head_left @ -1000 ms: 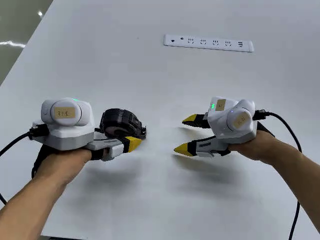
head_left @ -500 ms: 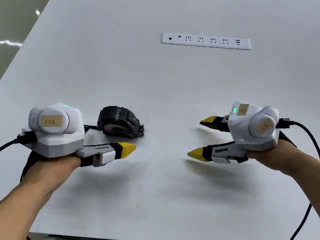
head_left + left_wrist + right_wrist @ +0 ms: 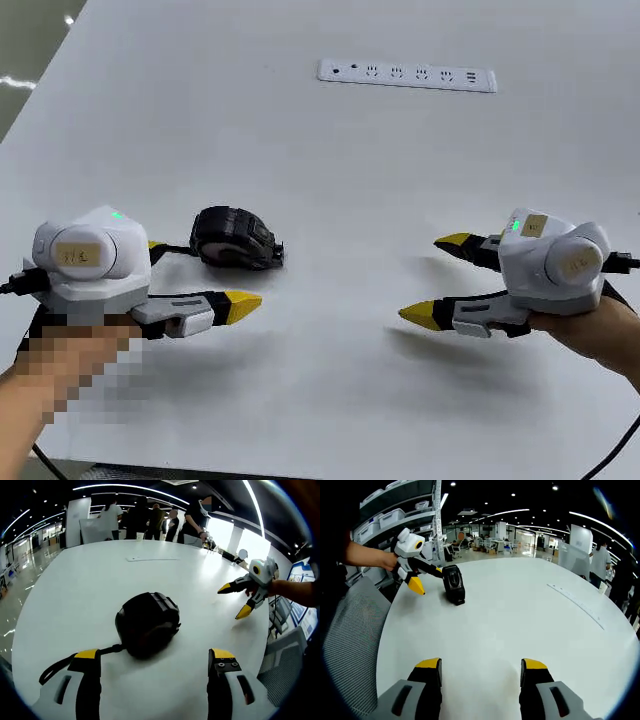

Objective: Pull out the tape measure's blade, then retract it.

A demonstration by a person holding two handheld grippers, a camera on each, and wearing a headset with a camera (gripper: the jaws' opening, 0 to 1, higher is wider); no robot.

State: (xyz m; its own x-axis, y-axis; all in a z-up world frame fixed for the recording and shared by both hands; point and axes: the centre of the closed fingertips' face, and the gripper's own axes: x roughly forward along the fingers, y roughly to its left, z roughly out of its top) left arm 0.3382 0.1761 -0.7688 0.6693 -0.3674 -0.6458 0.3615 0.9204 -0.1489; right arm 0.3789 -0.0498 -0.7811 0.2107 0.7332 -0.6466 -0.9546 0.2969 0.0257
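Lying on table point(image 3: 330, 170), tape measure point(image 3: 237, 238) sits just ahead of your left gripper point(image 3: 200, 272), untouched. Left jaws spread, holding nothing. Your right gripper point(image 3: 434, 278) hangs well apart, jaws spread, empty. Blade looks fully inside case, none drawn out. Judgement: either whole pull-and-retract left, or already finished; you cannot tell which.

We can read no text anywhere. We see a tan sticker point(image 3: 78, 254) on the left gripper point(image 3: 200, 272) and two more on the right gripper point(image 3: 433, 278), but their handwriting is too blurred to make out.
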